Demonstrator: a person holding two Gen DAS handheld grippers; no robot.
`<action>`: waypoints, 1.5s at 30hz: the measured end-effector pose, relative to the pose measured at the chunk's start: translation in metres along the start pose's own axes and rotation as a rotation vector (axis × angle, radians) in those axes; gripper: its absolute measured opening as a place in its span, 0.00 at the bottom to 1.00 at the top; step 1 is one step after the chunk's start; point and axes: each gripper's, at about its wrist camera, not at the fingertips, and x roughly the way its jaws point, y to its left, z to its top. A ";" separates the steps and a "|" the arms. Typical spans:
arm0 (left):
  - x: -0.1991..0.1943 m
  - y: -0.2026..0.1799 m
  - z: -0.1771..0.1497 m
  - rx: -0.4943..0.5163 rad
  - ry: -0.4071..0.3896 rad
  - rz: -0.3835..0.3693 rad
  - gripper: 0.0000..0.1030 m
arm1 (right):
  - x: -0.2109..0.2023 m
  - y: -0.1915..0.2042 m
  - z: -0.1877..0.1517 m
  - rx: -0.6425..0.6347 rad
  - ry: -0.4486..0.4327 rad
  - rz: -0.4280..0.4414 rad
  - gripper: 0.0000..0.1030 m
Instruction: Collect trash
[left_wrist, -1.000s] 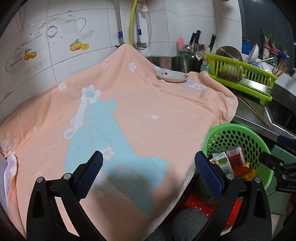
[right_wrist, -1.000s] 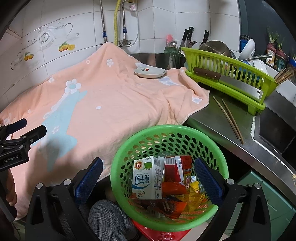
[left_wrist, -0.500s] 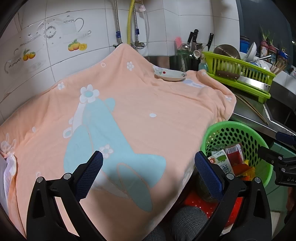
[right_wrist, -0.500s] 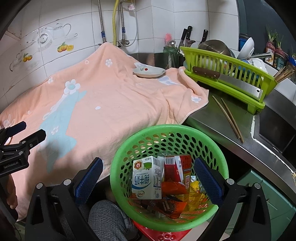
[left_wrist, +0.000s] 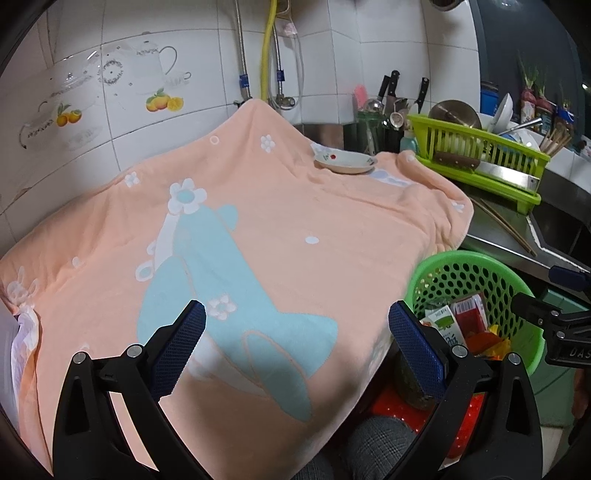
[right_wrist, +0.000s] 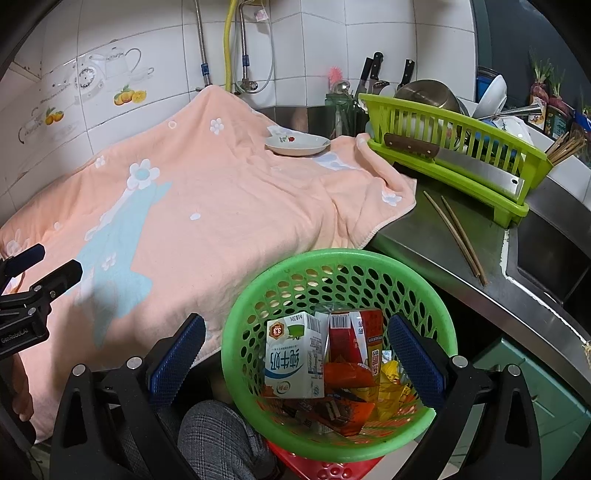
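Observation:
A green perforated basket (right_wrist: 258, 306) sits below the counter's front edge; it also shows in the left wrist view (left_wrist: 461, 262). It holds trash: a white milk carton (right_wrist: 293, 356), a red carton (right_wrist: 345, 338) and orange and yellow wrappers (right_wrist: 384, 384). My right gripper (right_wrist: 297, 354) is open and empty, just above the basket, its pads either side of it. My left gripper (left_wrist: 297, 343) is open and empty, above the front of the peach towel (left_wrist: 277, 229). No trash shows on the towel.
A small white dish (left_wrist: 345, 161) sits at the towel's far end. A green dish rack (right_wrist: 454, 155) with a cleaver stands at the right, chopsticks (right_wrist: 456, 232) on the steel counter beside it. A red stool (right_wrist: 325, 467) is under the basket.
Both grippers have stayed open and empty. The left wrist view has shifted slightly; the basket and towel have not moved.

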 end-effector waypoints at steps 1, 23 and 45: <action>-0.001 0.001 0.001 -0.002 -0.004 0.003 0.95 | -0.001 0.000 0.000 0.001 -0.004 0.001 0.93; -0.009 0.005 0.003 -0.014 -0.033 0.021 0.95 | -0.015 0.008 0.005 0.003 -0.057 -0.005 0.93; -0.008 0.005 0.002 -0.017 -0.032 0.021 0.95 | -0.013 0.012 0.005 0.000 -0.054 0.000 0.93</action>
